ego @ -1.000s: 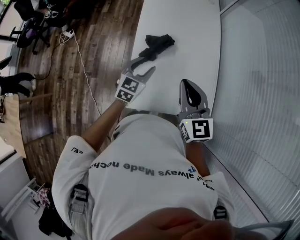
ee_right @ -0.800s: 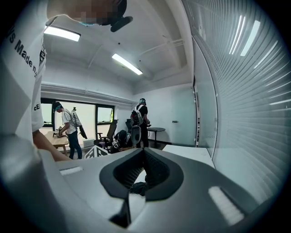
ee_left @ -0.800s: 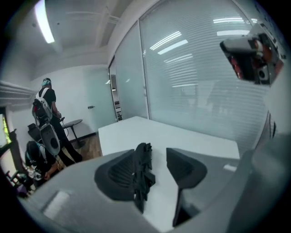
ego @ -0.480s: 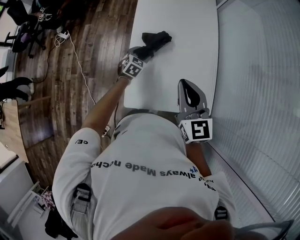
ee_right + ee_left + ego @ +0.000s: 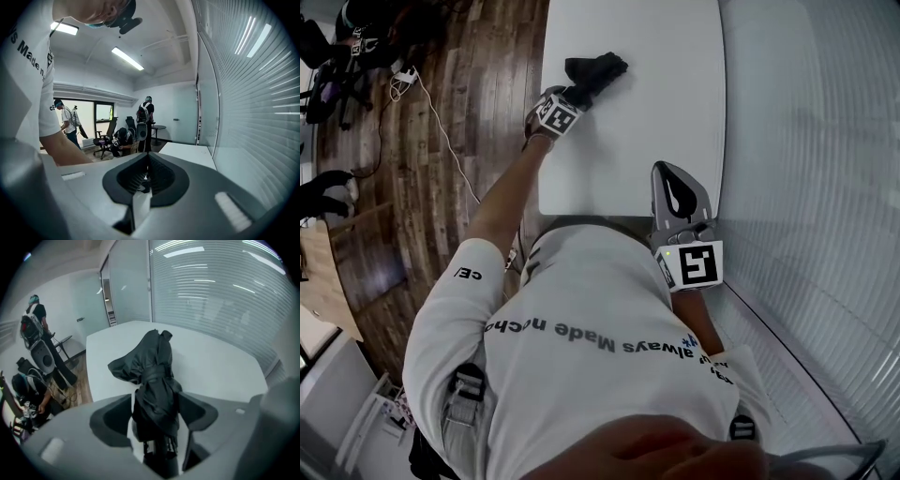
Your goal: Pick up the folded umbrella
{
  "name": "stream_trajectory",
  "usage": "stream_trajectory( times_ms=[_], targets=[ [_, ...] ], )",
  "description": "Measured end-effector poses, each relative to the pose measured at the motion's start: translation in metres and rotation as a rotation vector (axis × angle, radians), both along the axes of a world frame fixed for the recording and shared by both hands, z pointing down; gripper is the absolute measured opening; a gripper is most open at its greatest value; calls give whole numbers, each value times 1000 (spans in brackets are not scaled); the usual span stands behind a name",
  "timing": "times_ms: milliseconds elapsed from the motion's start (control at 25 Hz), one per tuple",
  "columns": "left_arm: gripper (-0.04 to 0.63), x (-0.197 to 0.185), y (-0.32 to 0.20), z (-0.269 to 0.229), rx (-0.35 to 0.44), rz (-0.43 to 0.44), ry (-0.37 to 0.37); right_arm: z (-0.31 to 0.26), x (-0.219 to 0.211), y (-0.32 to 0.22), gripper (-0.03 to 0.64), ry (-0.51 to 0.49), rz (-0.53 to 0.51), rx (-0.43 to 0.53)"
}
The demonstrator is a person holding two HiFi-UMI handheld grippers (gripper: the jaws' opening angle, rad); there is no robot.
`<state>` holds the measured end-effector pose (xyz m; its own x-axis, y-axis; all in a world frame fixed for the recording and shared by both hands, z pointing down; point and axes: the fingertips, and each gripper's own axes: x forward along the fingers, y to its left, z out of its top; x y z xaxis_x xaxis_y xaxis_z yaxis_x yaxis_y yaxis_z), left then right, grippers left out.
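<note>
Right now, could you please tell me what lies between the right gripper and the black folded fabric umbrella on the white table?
Nothing does. In the head view, only bare white tabletop stretches from the right gripper to the black folded fabric umbrella.

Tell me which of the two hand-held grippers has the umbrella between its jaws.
The left hand-held gripper: its jaws, now opening, straddle the folded umbrella. The right hand-held gripper is shut and empty, near the person's body.
</note>
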<state>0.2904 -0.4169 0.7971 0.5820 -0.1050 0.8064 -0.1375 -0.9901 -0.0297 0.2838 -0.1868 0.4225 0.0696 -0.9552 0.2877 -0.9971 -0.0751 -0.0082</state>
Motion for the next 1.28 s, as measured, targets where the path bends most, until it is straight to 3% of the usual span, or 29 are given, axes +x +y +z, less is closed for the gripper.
stream_trajectory(
  times_ms=[240,400,600,720,960,1280],
  targets=[
    [302,11,0,13,-52,14,2,5,9,-6,0,-10,22,-26],
    [262,14,6,21,-65,31,-5,12,12,-4,0,-13,28,-30],
    [216,11,3,6,30,45,18,9,15,-8,0,-1,37,-42],
    [209,10,7,1,38,5,39,13,23,-2,0,2,44,-40],
    [207,-4,10,-47,23,-107,178,4,29,2,0,17,34,-3],
    [207,-20,39,-160,86,-153,387,-19,21,3,0,20,-14,67]
  ],
)
